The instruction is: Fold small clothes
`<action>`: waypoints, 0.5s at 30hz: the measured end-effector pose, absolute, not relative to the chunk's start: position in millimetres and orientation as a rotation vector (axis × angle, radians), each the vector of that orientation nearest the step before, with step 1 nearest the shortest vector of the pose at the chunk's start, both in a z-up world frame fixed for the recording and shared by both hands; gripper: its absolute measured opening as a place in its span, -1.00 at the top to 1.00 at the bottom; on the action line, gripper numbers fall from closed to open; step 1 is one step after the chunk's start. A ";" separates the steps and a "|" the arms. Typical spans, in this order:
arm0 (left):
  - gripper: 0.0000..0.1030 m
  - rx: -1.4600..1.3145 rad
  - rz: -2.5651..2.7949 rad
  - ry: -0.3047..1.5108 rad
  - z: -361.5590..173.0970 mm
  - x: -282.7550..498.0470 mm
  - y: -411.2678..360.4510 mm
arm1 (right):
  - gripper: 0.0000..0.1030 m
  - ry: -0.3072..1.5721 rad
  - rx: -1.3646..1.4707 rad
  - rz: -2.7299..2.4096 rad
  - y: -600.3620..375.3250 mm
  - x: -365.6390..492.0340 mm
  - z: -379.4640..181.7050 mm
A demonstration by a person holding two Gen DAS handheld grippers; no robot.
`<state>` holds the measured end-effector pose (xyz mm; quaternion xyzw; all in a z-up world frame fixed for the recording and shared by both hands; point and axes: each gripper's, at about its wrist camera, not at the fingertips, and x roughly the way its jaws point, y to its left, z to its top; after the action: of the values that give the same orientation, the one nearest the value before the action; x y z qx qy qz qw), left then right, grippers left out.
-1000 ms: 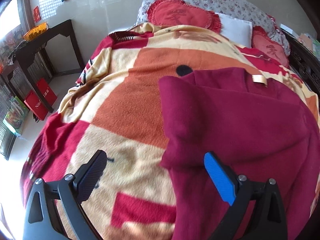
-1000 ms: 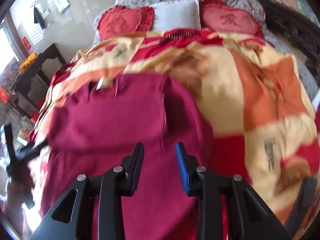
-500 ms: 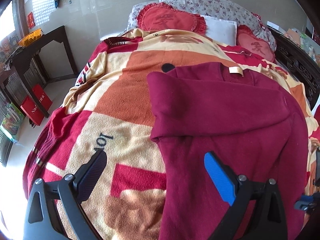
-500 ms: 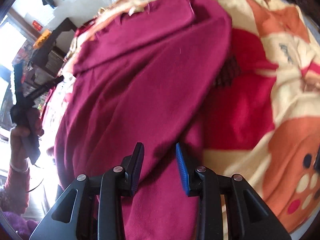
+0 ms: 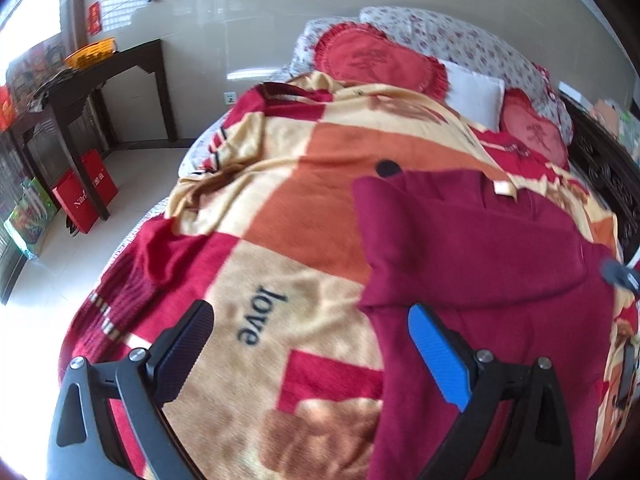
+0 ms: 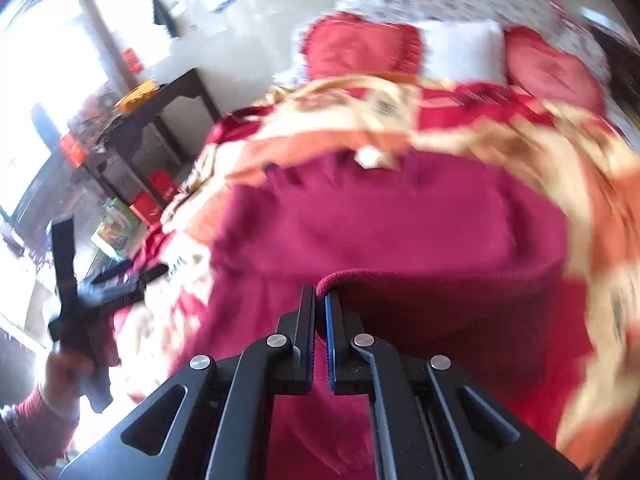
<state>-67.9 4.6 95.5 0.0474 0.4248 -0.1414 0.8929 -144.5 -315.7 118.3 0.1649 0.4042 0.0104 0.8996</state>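
Sweater (image 5: 492, 264), maroon, lies on the bed's blanket (image 5: 304, 184), collar tag toward the pillows, both sleeves already folded across the chest. Right tongs (image 6: 320, 300) are clamped on the bottom hem, which is lifted and curling up and over toward the collar; that view is motion-blurred. Left tongs (image 5: 308, 344) are wide apart, holding nothing, hovering over the blanket just beside the sweater's left edge, blue pad over the cloth.

Judgement: step in hand is the bottom-to-top fold.

To do it well:
- Only one point of the hem is pinched, so the other side will likely sag and skew the fold. Bring left tongs onto the hem's left part and lift both together.
- Carry the hem low and straight toward the tag, so the sleeves don't drag out.
- Lay hem edge level with the shoulders, then let go.
- Blanket is fuzzy and lumpy; expect cling, avoid pinching it with the hem.
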 end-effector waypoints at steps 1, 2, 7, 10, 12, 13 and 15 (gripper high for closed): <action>-0.94 0.092 -0.291 0.882 96.1 -65.4 7.3 | 1.00 0.841 0.338 0.030 -312.0 -125.5 116.4; -0.94 0.087 -0.291 0.883 96.1 -63.6 8.8 | 1.00 0.852 0.334 0.046 -306.6 -102.6 111.9; -0.94 0.072 -0.306 0.918 88.8 -53.4 6.8 | 0.91 0.951 0.514 0.180 -299.9 -4.4 62.6; -0.94 0.072 -0.332 0.902 88.3 -56.0 3.7 | 0.75 0.928 0.611 0.158 -307.0 -0.2 57.4; -0.95 0.070 -0.361 0.889 88.1 -57.5 -1.1 | 0.70 0.886 0.622 0.187 -309.5 -18.3 63.5; -0.95 0.076 -0.372 0.886 87.7 -57.1 -5.3 | 0.70 0.884 0.609 0.188 -310.4 -25.6 66.0; -0.95 0.097 -0.387 0.883 85.7 -54.5 -16.1 | 0.70 0.877 0.552 0.152 -318.3 -55.5 70.0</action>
<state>-54.5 -16.1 85.7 0.0465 0.4244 -0.1858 0.8850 -55.5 -318.3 70.0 0.2637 0.4188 0.0726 0.8659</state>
